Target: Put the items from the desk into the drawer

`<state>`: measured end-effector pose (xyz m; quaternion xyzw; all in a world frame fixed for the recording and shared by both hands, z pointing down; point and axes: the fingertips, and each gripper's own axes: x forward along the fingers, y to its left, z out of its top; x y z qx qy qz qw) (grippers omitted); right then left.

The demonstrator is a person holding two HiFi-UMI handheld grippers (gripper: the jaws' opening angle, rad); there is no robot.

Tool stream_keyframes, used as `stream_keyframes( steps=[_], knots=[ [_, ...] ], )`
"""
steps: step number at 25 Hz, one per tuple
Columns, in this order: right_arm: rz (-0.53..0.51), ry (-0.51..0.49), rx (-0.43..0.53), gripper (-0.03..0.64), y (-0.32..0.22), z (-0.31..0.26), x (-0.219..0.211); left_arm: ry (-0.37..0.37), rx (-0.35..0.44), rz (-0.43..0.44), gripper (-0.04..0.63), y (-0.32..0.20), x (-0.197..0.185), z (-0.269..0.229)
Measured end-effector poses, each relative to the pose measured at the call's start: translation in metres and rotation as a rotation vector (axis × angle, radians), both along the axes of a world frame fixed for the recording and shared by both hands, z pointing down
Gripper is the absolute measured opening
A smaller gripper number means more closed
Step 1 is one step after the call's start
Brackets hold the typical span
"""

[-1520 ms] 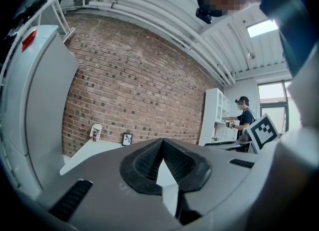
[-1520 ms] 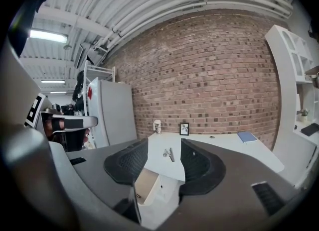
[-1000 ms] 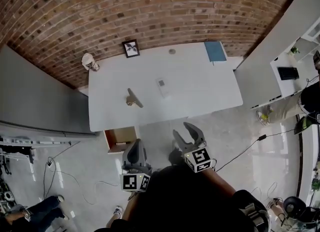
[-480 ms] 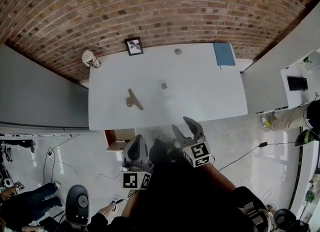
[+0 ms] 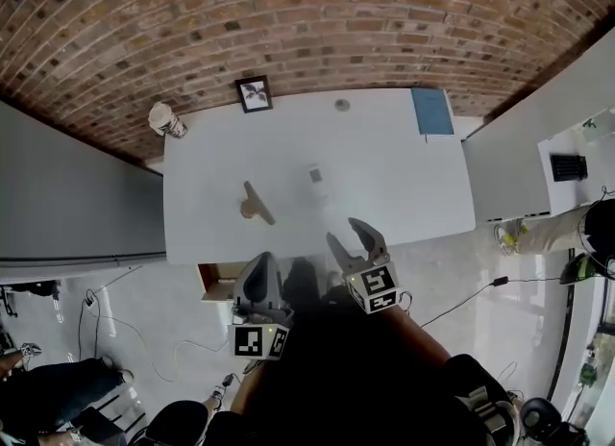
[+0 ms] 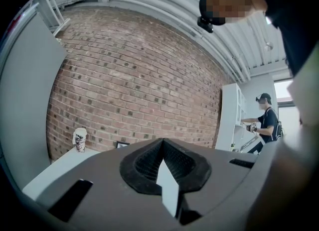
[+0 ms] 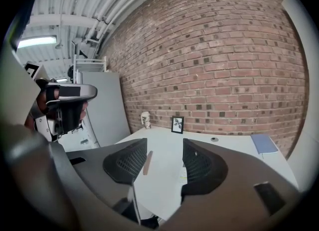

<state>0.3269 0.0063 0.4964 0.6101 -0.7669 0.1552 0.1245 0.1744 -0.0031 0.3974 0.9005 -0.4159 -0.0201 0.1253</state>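
Observation:
The white desk (image 5: 384, 194) bears a wooden piece (image 5: 255, 204), a small white item (image 5: 315, 175), a paper cup (image 5: 163, 119), a framed picture (image 5: 254, 94), a blue notebook (image 5: 431, 111) and a small round thing (image 5: 342, 105). An open drawer (image 5: 217, 281) shows under the desk's front left corner. My left gripper (image 5: 258, 265) is shut and empty, beside the drawer. My right gripper (image 5: 348, 235) is open at the desk's front edge; its jaws have just been opening slightly, with nothing between them. The right gripper view shows the wooden piece (image 7: 148, 162) between the jaws, far off.
A brick wall (image 5: 307, 21) runs behind the desk. Grey partitions (image 5: 77, 194) stand on the left and white cabinets (image 5: 538, 98) on the right. Cables (image 5: 480, 285) lie on the floor. A person (image 6: 264, 123) stands by shelves at the right.
Both grippers have moved forward toward the desk's front edge. The right one now reaches the edge, and the left one is beside the drawer.

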Motion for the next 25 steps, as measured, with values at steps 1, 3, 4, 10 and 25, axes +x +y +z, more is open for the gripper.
stream_keyframes(
  steps=[1, 3, 4, 10, 25],
  knots=[
    [0.002, 0.0, -0.01, 0.196, -0.007, 0.003, 0.0, 0.0, -0.002, 0.001, 0.003, -0.008, 0.0, -0.001],
    [0.005, 0.004, -0.036, 0.201, -0.02, 0.01, -0.001, -0.003, -0.01, 0.005, 0.003, -0.023, -0.001, -0.001],
    [0.006, 0.008, -0.053, 0.204, -0.027, 0.015, -0.001, -0.002, -0.014, 0.006, 0.003, -0.031, -0.001, -0.001],
    [0.008, 0.037, -0.167, 0.206, -0.068, 0.059, -0.005, -0.002, -0.03, 0.02, 0.003, -0.074, -0.006, 0.008],
    [0.075, 0.063, -0.566, 0.258, -0.109, 0.22, 0.017, 0.003, -0.12, 0.021, 0.003, -0.138, -0.014, 0.035]
  ],
)
